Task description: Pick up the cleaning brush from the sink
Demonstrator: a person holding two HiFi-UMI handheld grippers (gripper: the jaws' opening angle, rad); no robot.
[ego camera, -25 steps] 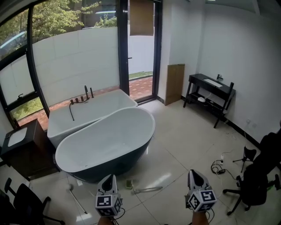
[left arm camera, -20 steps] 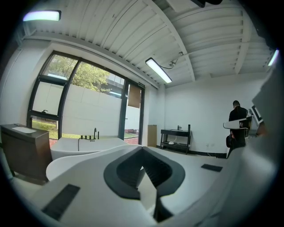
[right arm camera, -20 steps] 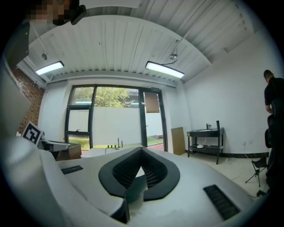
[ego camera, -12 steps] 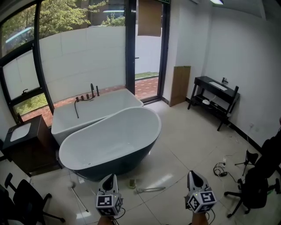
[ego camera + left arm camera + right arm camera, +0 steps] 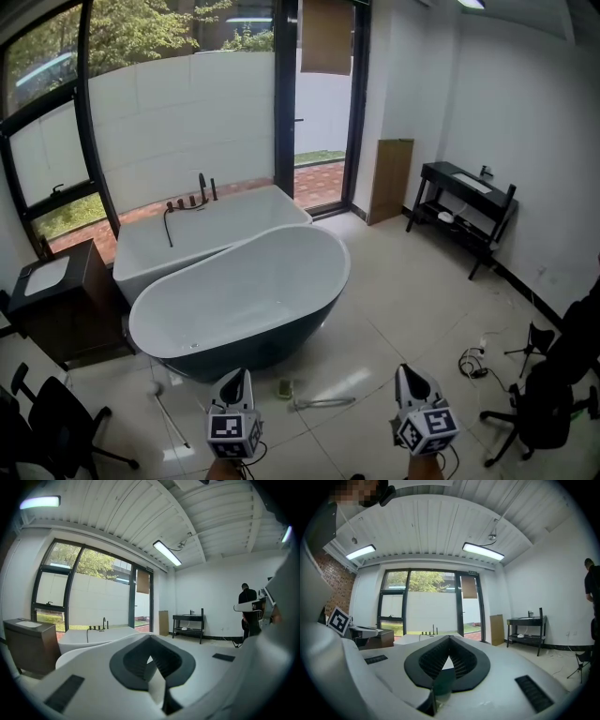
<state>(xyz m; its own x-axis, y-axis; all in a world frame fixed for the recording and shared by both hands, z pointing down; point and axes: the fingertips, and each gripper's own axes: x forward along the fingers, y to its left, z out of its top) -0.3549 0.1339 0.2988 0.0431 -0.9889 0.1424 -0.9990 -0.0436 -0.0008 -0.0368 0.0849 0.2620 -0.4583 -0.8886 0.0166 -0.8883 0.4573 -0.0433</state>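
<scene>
We held our left gripper [image 5: 238, 377] and right gripper [image 5: 404, 373] low before us, side by side, well apart, pointing forward about level, each one's fingers [image 5: 436, 660] closed together on nothing

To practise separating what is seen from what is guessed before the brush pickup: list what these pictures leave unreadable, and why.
- Cleaning brush: not identifiable in any view.
- Table basin on the black table: too distant in the head view to show its contents.
- Cabinet basin: near the head view's left edge and too small to show its contents.
- Small object on the floor beside the bathtub: too small to name.
</scene>
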